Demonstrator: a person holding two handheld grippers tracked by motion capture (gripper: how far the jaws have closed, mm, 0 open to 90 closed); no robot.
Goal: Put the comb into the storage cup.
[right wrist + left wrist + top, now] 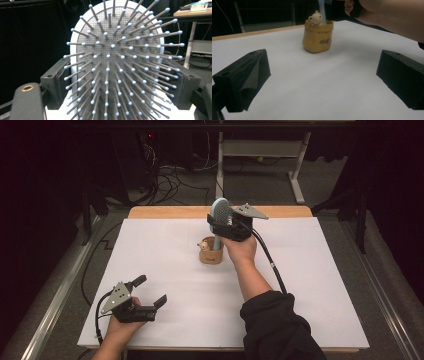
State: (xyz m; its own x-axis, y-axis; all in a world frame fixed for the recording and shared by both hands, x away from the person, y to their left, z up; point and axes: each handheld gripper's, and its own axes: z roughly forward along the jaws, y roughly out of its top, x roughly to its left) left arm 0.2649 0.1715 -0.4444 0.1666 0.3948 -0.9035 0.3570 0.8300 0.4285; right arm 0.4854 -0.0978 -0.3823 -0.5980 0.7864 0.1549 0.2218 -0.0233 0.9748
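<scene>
a light blue paddle hairbrush was held upright just above the centre of the high view, its head clamped across its width between the jaws of the right gripper, which stood well apart because the head between them is broad. in the right gripper view the bristled face of the brush was turned straight toward the camera, with the two black jaws seen pressing on the pale rim at the lower left and lower right of the frame; gripping at the head rather than the handle left the handle free to point downward. that handle was seen to run down into a small mustard-coloured cup shaped like a sack, set on the white table cover just below the brush, so the brush was judged to be either being stood in this holder or being drawn out of it; which of the two could not be told. a little animal figure was perched on the cup's rim in the upper middle of the left gripper view, on the side away from the handle. the left gripper was rested low at the lower left of the high view, its jaws spread wide with nothing between them, well apart from the cup, apparently kept clear of the work while aimed at the holder.
</scene>
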